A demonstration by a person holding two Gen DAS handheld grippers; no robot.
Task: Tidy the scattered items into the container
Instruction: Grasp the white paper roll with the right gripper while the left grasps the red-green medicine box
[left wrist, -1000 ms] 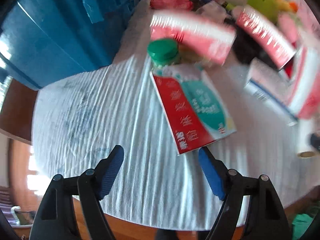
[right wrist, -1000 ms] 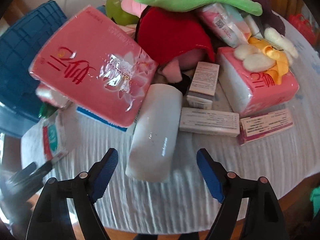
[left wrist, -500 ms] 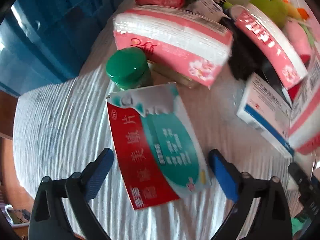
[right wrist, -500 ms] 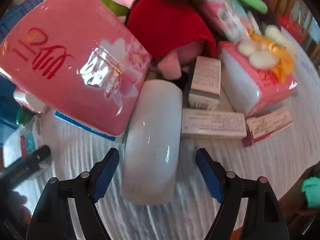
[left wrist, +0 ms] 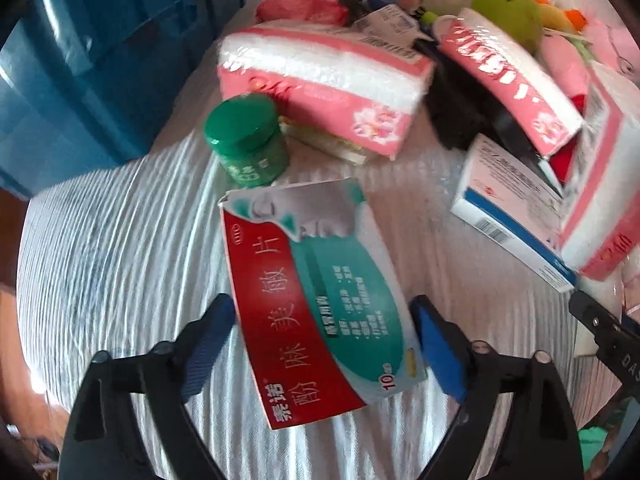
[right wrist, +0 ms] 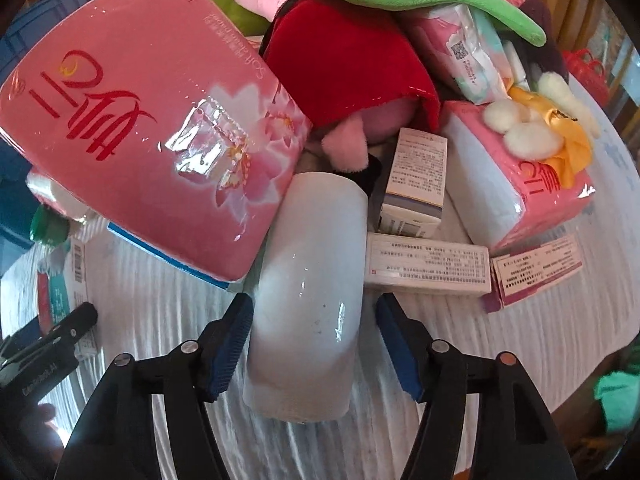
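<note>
On the white ribbed tablecloth (left wrist: 120, 248), the left gripper (left wrist: 322, 340) straddles the red-and-teal medicine box (left wrist: 320, 292), jaws closing, pads clear. Only the right view shows the right gripper (right wrist: 314, 344) closing around a white paper roll (right wrist: 312, 280), untouched. Both grippers have come closer since earlier; blue crate (left wrist: 80, 60) behind.

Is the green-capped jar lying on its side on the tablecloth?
No, the green-capped jar stands upright on the tablecloth, cap on top, beside the pink tissue pack.
</note>
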